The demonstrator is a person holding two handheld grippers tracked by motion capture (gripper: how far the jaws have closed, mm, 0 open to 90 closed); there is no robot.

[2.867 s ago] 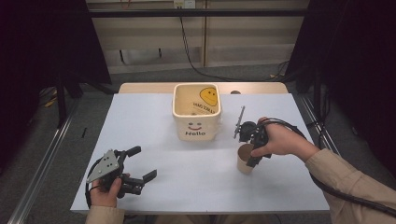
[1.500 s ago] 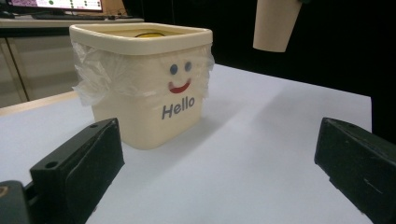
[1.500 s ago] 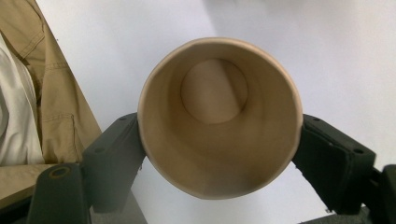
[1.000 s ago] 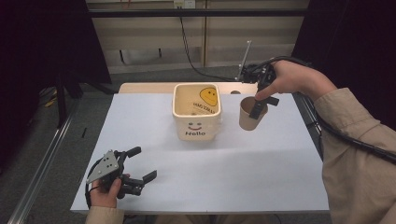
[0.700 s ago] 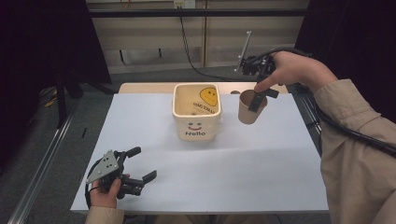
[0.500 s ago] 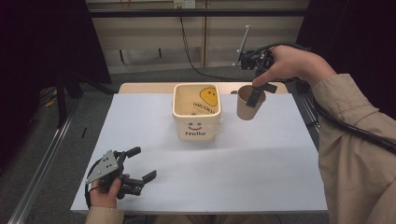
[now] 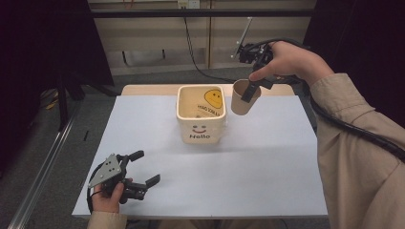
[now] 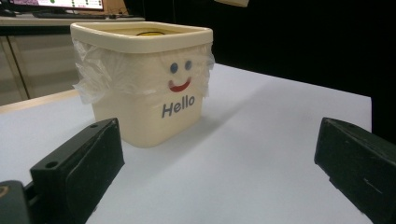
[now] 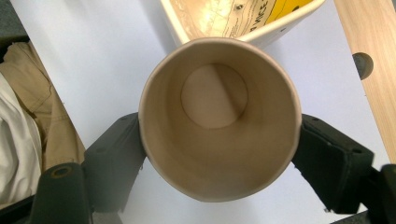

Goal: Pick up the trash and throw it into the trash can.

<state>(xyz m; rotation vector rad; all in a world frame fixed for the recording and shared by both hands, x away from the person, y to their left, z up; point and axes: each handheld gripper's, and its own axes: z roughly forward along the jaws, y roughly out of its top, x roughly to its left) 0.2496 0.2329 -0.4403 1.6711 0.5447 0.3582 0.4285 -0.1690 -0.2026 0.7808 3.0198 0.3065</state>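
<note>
A cream square bin (image 7: 201,114) with a smiley face and "Hello" on its front stands mid-table, lined with a clear plastic bag (image 8: 98,74). My right gripper (image 7: 247,95) is shut on a brown paper cup (image 7: 244,98), held in the air just right of the bin's rim. In the right gripper view the cup (image 9: 218,116) is upright and empty, clamped between both jaws, with the bin's rim (image 9: 252,32) right beyond it. My left gripper (image 7: 143,171) rests open near the table's front left corner, facing the bin (image 8: 144,84).
A white sheet (image 7: 248,171) covers the table, with a bare wooden strip (image 7: 153,89) along the far edge. Black cables (image 7: 344,124) trail from the right gripper over the person's sleeve. A hole (image 9: 362,63) shows in the wooden strip.
The right gripper lifted the cup off the table at the right and carried it up and toward the bin's right side. The left gripper has stayed put.
</note>
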